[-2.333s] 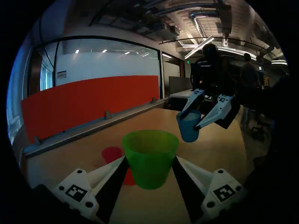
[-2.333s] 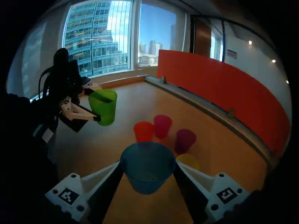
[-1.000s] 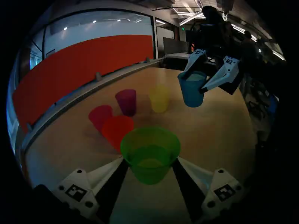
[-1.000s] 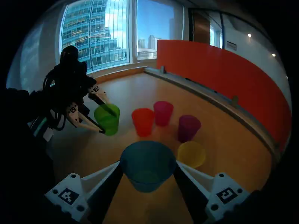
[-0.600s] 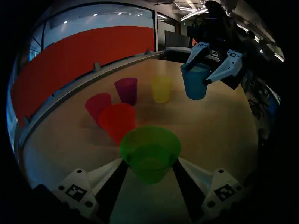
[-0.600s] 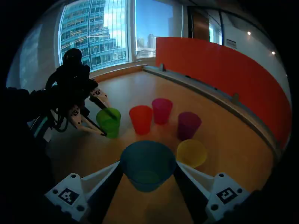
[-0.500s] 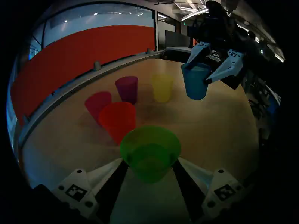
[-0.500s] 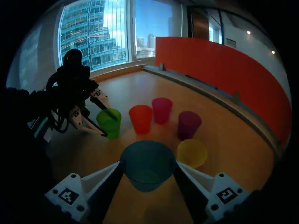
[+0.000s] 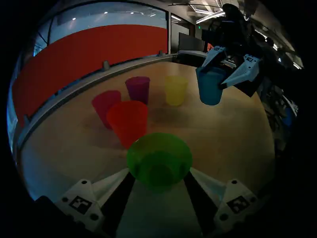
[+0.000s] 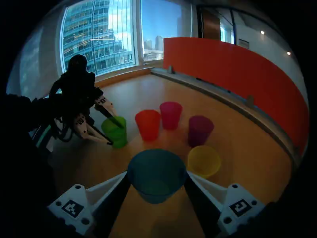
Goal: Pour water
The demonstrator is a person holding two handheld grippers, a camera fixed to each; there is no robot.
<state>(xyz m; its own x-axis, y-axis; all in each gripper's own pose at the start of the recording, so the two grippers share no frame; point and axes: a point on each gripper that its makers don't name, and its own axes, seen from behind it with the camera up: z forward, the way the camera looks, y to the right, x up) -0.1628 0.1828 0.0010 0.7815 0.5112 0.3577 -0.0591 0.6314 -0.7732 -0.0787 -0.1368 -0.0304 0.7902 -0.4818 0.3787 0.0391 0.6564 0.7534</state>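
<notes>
My left gripper (image 9: 159, 174) is shut on a green cup (image 9: 159, 160), held low over the wooden table (image 9: 222, 135); the right gripper view shows the same green cup (image 10: 115, 131) and left gripper (image 10: 106, 127) at the left. My right gripper (image 10: 157, 180) is shut on a blue cup (image 10: 157, 174), held upright above the table. In the left gripper view the blue cup (image 9: 210, 85) hangs at the upper right in the right gripper (image 9: 216, 77). Whether either cup holds water, I cannot tell.
Several cups stand on the table: orange (image 9: 127, 121), pink (image 9: 106, 106), purple (image 9: 137, 89) and yellow (image 9: 175, 89). An orange partition wall (image 9: 91, 47) runs along the table's far edge. Large windows (image 10: 103, 35) lie beyond the table.
The left gripper has come down with the green cup toward the table beside the orange cup. The right gripper has stayed nearly still with the blue cup.
</notes>
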